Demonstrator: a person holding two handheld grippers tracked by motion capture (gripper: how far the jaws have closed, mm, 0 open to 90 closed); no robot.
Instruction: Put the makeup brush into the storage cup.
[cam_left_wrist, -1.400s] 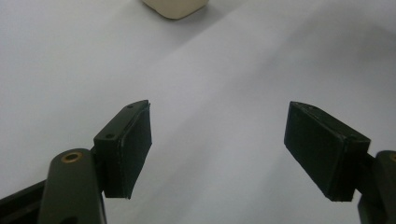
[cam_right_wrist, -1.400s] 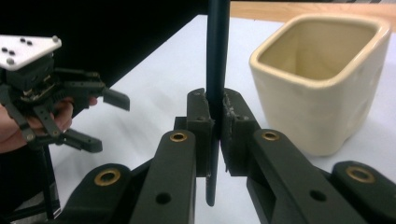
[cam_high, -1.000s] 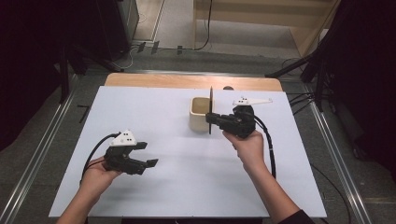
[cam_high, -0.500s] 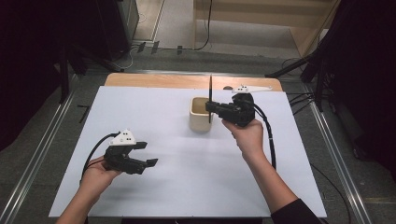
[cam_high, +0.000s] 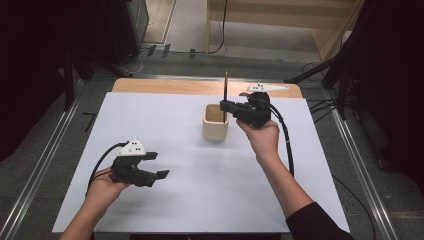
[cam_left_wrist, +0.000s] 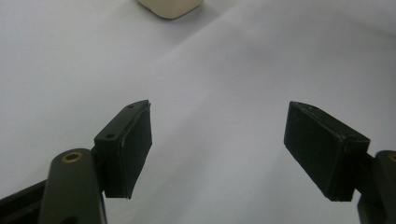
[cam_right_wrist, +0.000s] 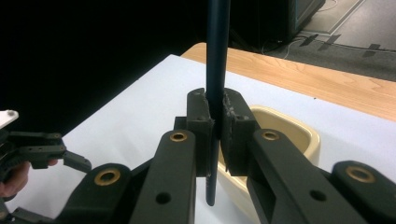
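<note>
A: White sheet (cam_high: 200, 200) covers the wooden table (cam_high: 165, 86); dark room, grey floor behind the cup (cam_high: 215, 123). Status?

B: My right gripper (cam_high: 226, 107) is clamped on the stick (cam_high: 225, 86), upright just above the cup. I'd keep it vertical, centre over the opening, then lower. My left gripper (cam_high: 159, 165) waits, jaws apart, well left of the cup.
</note>
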